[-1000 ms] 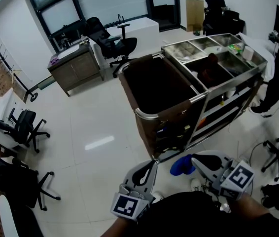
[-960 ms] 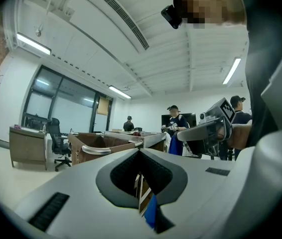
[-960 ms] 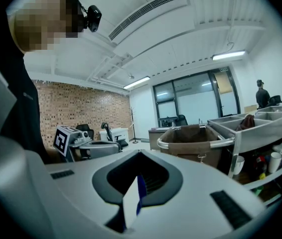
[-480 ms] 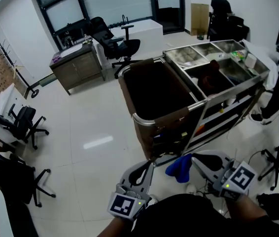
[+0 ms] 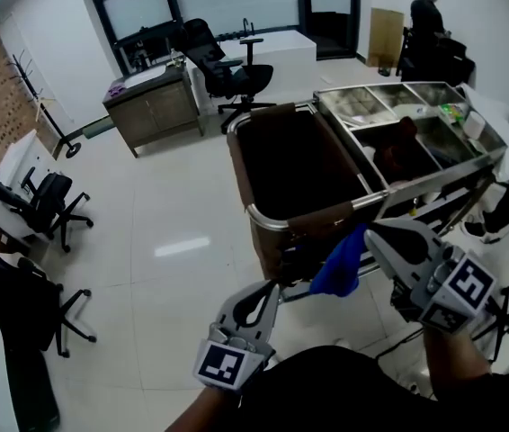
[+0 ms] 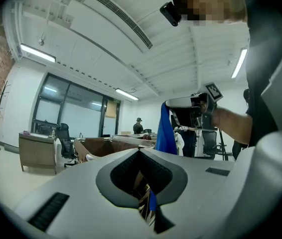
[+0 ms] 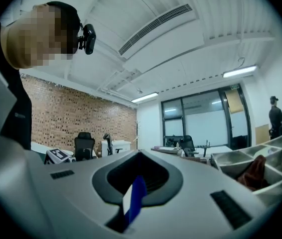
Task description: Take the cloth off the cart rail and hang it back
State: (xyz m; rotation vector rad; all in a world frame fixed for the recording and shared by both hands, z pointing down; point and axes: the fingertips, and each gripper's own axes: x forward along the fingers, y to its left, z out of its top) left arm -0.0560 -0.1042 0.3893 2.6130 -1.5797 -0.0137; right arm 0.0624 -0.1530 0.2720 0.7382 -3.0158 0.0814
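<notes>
A blue cloth point(image 5: 338, 264) hangs from my right gripper point(image 5: 369, 233), which is shut on its top edge just in front of the cart's metal rail point(image 5: 317, 212). In the right gripper view a blue strip of the cloth point(image 7: 135, 198) shows pinched between the jaws of the right gripper point(image 7: 131, 208). My left gripper point(image 5: 275, 286) sits lower and to the left, shut and empty, a short way from the cloth's lower end. From the left gripper view the cloth point(image 6: 165, 131) dangles ahead, beyond the left gripper point(image 6: 148, 208).
The cart carries a brown bag point(image 5: 290, 165) and steel trays point(image 5: 389, 115), one holding a dark red cloth point(image 5: 400, 138). Office chairs point(image 5: 43, 210) stand left, a cabinet desk point(image 5: 151, 111) and black chair point(image 5: 227, 70) behind. A person point(image 5: 430, 16) stands at the far back.
My right gripper has lifted the blue cloth from low near the floor up to the height of the cart rail. The left gripper has shifted slightly.
</notes>
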